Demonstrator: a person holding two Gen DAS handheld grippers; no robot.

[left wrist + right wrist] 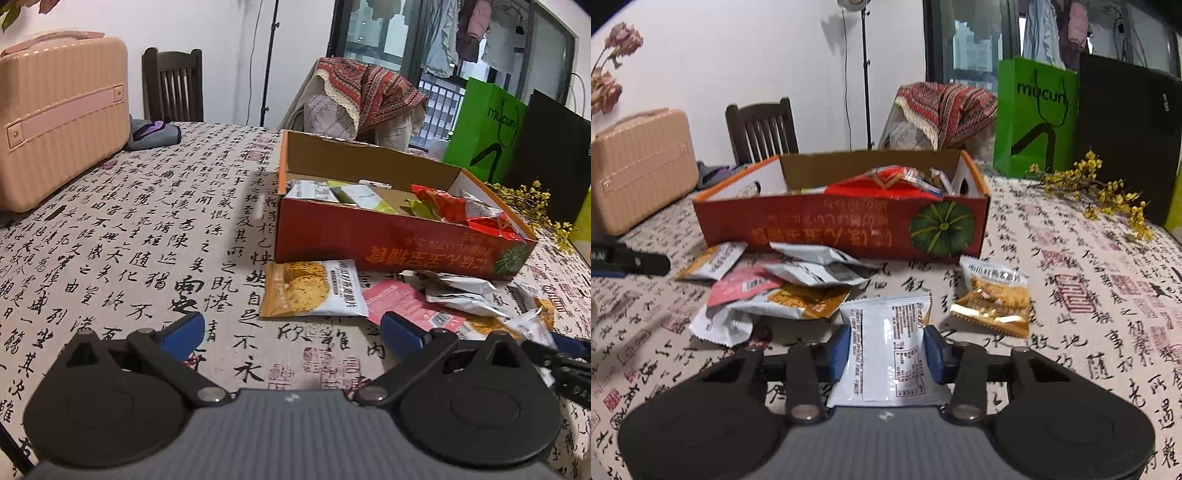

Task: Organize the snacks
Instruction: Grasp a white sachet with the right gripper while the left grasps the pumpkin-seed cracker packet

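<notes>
A red cardboard box (831,225) with a pumpkin picture stands open on the calligraphy tablecloth, with several snack packets inside (439,206). In front of it lie loose packets: a heap of white, pink and orange ones (798,284) and a gold one (993,299). My right gripper (888,349) is shut on a white snack packet (886,321), its blue pads pressing both edges. My left gripper (291,328) stands open over bare cloth, nothing between its fingers. Just beyond it lies a cookie packet (312,288), beside a pink packet (402,302).
A pink hard case (62,118) sits at the table's far left. A green paper bag (1034,118), a black bag (1126,129) and yellow flower sprigs (1100,192) stand at the far right. A wooden chair (761,129) and a draped chair (942,107) are behind the table.
</notes>
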